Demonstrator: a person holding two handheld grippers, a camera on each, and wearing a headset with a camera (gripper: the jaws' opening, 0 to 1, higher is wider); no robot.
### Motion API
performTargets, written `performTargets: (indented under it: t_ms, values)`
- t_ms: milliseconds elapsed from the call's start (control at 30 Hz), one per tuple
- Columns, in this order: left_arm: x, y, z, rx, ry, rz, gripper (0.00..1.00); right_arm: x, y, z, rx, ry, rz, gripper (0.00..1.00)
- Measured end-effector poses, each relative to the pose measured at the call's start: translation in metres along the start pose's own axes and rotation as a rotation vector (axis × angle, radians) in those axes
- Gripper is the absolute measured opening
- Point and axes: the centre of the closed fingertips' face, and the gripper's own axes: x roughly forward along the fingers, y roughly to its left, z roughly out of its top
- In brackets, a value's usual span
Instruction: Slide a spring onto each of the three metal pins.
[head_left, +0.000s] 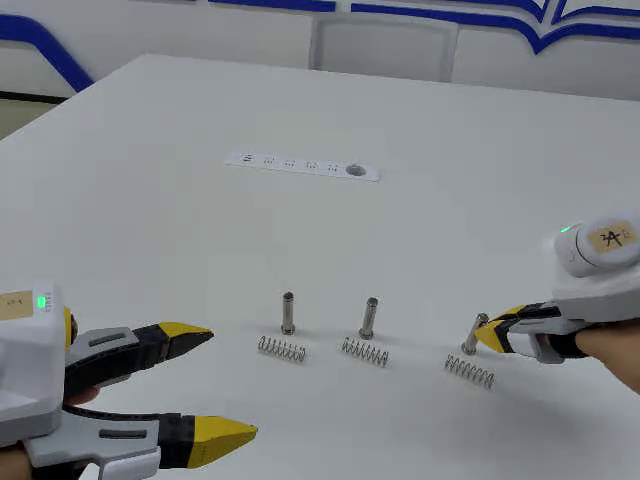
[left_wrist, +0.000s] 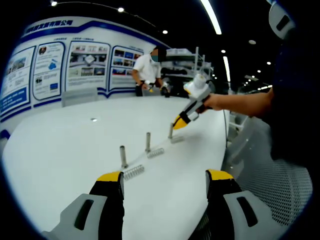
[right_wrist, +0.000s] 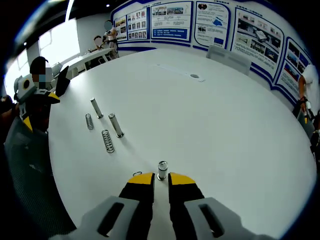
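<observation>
Room: white walls with blue stripes and poster boards are standing behind a broad, smooth white table (head_left: 420, 110); a flat socket strip (head_left: 302, 165) is sitting flush in its top.
Left gripper (head_left: 232, 383): hovering low at the near edge, its yellow-tipped black jaws gaping wide, holding nothing.
Right gripper (right_wrist: 162, 179): reaching in from the right, jaws drawn narrow at the right pin (right_wrist: 162, 170); whether they are pinching it, I cannot tell.
Pins: left pin (head_left: 288, 312) and middle pin (head_left: 369, 317) are standing upright in a row with the right one, short capped steel posts.
Springs: left spring (head_left: 281, 349), middle spring (head_left: 364, 351) and right spring (head_left: 469, 371), thin wire coils, are lying flat, each just in front of its pin.
</observation>
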Motion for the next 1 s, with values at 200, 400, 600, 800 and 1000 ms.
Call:
performTargets:
  t_ms: [200,400,600,800,1000]
  values:
    - [0.002,-0.001,0.000,0.003,0.007,-0.008,0.68,-0.001,0.007,-0.012,-0.014,0.019,0.033,0.13]
    - [0.004,-0.002,0.000,0.005,0.014,-0.014,0.68,0.002,0.021,-0.022,-0.091,0.050,0.111,0.14]
    - [0.004,-0.003,0.000,0.007,0.017,-0.015,0.67,0.011,0.028,-0.028,-0.171,0.090,0.157,0.14]
    - [0.002,-0.002,-0.001,0.005,0.023,-0.008,0.67,0.018,0.027,-0.032,-0.306,0.163,0.187,0.14]
    - [0.002,-0.002,-0.002,0.006,0.026,-0.007,0.67,0.022,0.027,-0.033,-0.380,0.230,0.212,0.14]
